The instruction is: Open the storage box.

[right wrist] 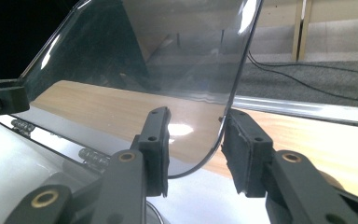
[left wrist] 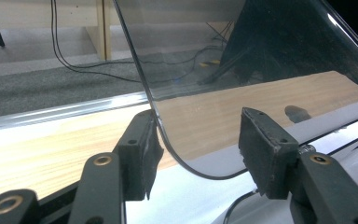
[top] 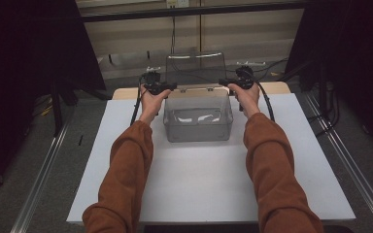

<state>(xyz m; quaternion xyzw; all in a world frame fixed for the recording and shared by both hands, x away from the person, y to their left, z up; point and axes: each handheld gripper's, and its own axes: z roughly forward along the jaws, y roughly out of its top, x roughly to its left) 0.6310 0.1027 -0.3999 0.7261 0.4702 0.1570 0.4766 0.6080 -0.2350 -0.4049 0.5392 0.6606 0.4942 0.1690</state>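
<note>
A clear plastic box [top: 198,127] stands at the far middle of the white board [top: 199,179]. Its hinged lid [top: 194,68] is raised nearly upright behind it. My left gripper [top: 171,87] is at the lid's left lower corner and my right gripper [top: 224,81] at its right one. In the left gripper view the lid's rounded corner [left wrist: 182,158] hangs between the parted jaws of the left gripper [left wrist: 200,140], close to one pad. In the right gripper view the lid edge [right wrist: 223,126] lies against one pad of the right gripper [right wrist: 196,140], whose jaws are apart. Both are open.
Several white pieces [top: 196,116] lie inside the box. A wooden tabletop strip [top: 124,93] runs behind the white board. Cables [top: 267,102] trail from the grippers. Metal rails [top: 43,170] run along both sides on the grey floor. Dark screens stand left and right.
</note>
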